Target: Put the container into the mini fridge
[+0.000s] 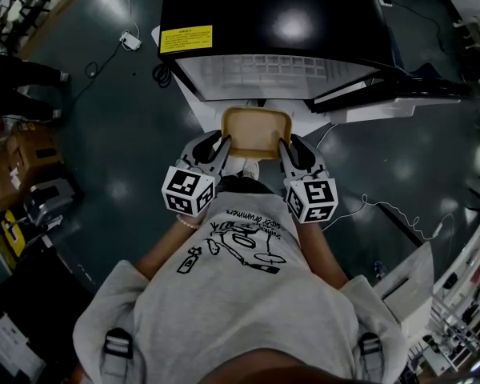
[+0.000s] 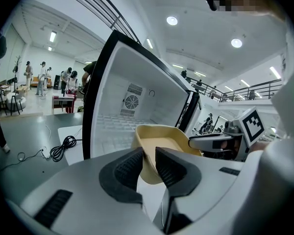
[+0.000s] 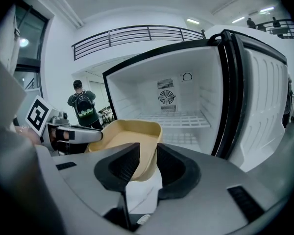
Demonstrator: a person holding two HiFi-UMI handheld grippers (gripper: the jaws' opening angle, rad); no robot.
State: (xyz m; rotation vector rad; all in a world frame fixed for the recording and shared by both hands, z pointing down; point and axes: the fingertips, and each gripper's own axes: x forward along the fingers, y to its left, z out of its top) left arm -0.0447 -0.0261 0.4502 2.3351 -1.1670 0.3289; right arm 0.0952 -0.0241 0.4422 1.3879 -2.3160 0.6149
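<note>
container (image 1: 256,130): tan tray, held level w/ both claws, 12 o'clock from the person, just outside the open fridge (image 1: 280,22), not in yet
left gripper (image 2: 149,161): pinching container's wall at its 9 o'clock side
right gripper (image 3: 148,164): pinching the wall at 3 o'clock
fridge: door open, white inside, wire shelf, fan at back

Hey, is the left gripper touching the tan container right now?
Touching. In the left gripper view, the left gripper clamps the container by its side wall, jaws pressed on both faces, no gap.
</note>
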